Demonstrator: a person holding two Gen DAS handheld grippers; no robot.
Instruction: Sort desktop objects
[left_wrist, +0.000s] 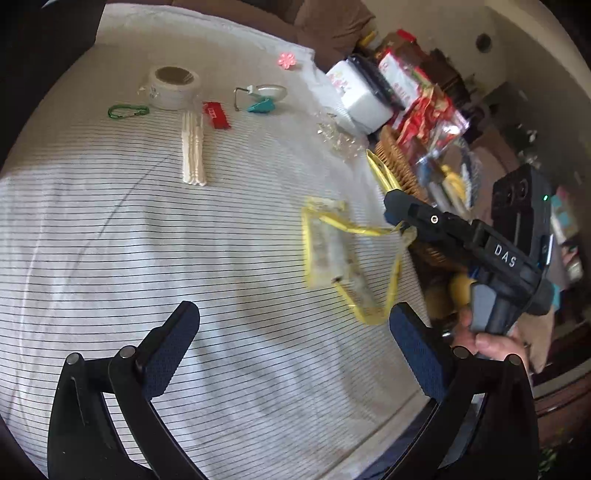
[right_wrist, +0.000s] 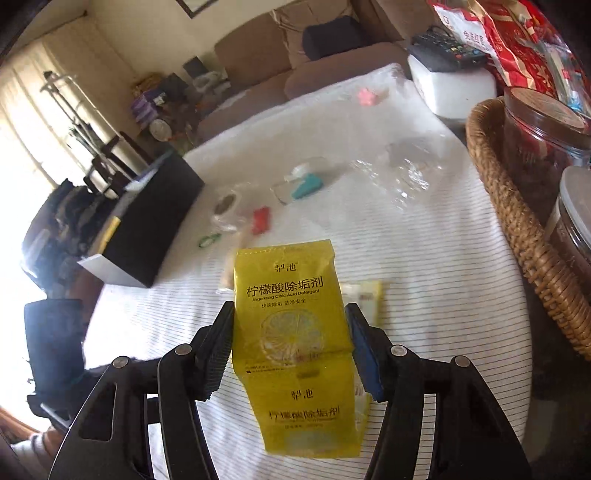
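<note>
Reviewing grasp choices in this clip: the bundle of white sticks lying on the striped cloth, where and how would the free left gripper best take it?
Probably across its middle, from above. The white sticks lie flat on the striped cloth as a long narrow bundle, so closing across the short width should catch them all. The red block sits near the far end; the near half looks freer. The left gripper is open and empty.

A lived-in home living room: a brown upholstered sofa (right_wrist: 280, 62) stands behind the table under its white black-striped cloth (right_wrist: 424, 258), sunlit pale curtains (right_wrist: 40, 107) hang at the left, and a woven wicker basket (right_wrist: 524, 229) holds snack packets and jars.
</note>
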